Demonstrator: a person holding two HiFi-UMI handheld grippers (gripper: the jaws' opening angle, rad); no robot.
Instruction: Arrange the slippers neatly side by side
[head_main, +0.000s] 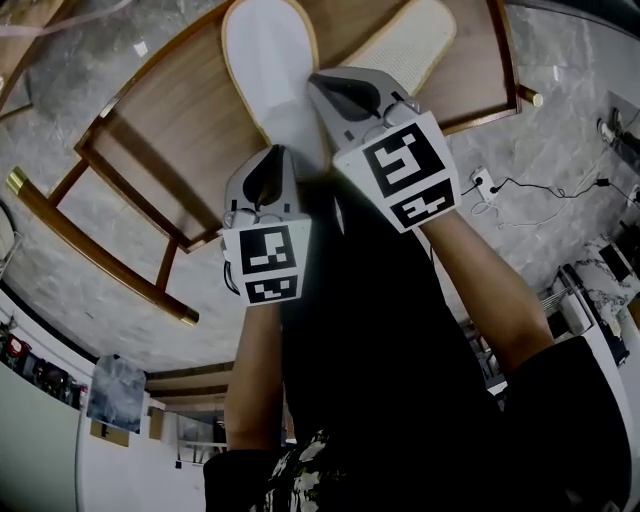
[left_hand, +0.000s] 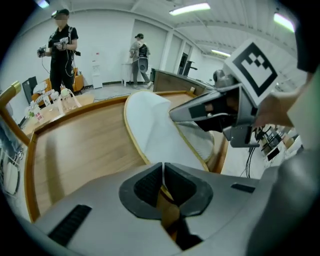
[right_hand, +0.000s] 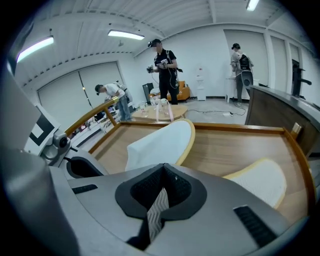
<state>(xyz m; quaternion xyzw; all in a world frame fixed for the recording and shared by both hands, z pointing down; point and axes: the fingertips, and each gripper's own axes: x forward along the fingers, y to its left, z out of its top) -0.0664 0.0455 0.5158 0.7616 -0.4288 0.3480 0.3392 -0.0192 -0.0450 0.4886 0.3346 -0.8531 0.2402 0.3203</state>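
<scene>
Head view: a white cloth slipper with a yellow rim (head_main: 265, 60) and its cream textured twin (head_main: 405, 45) are lying splayed toward the far side of the rimmed brown wooden worktop (head_main: 170, 110), not yet paired.

Left gripper view: the left gripper (left_hand: 163, 172) is poising closed jaws over the worktop's middle, at the white slipper's heel.

Right gripper view: the right gripper (right_hand: 163, 172) is keeping its jaws pressed together too, plainly gripping nothing.

Nudging with such blunt closed tips is risking a slipper skidding, twisting or jamming against the worktop's rim.
</scene>
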